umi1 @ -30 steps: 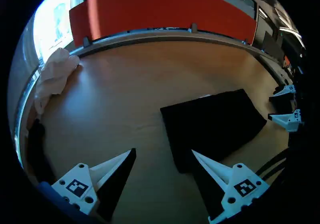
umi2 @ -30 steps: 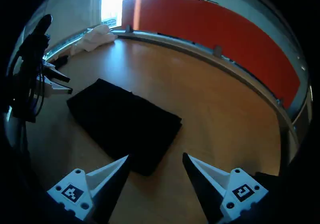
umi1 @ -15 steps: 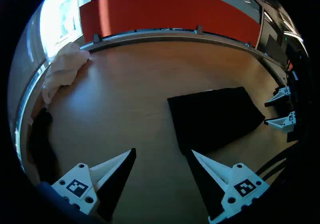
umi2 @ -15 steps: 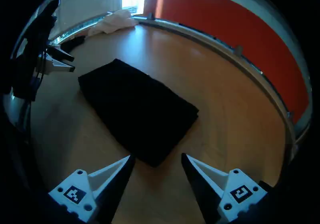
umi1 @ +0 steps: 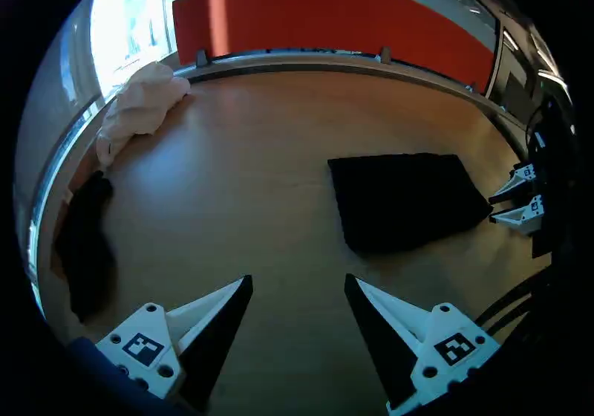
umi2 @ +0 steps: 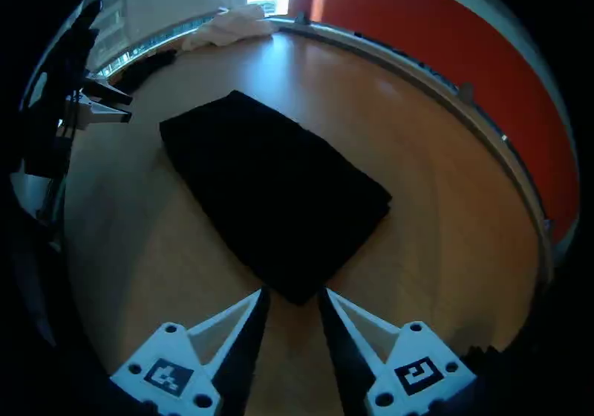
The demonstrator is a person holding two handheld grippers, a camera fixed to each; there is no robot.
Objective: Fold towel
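Jaws of the right gripper (umi2: 293, 297) stand at a narrow gap, drawn in from the wide set of half a second ago. The near corner of the folded black towel (umi2: 275, 193) now lies in that gap at the tips; whether the fingers touch the cloth cannot be told. Jaws of the left gripper (umi1: 297, 278) stand wide and hold nothing, as before.

The towel lies flat as a dark rectangle on the wooden worktop (umi2: 445, 215). In the left gripper view the towel (umi1: 405, 200) now sits well ahead and to the right of the fingers, where a second ago it reached the right finger.

The left gripper view shows the right gripper (umi1: 517, 204) at the towel's far edge, fingers close together. The right gripper view shows the left gripper (umi2: 104, 104) far off, apart from the towel.

A pale bundled cloth (umi1: 141, 104) and a dark cloth (umi1: 85, 245) lie along the worktop's edge. A red panel (umi1: 334, 15) stands behind.

Markings seen are square black-and-white coded tags (umi2: 167, 375) on the finger bases.
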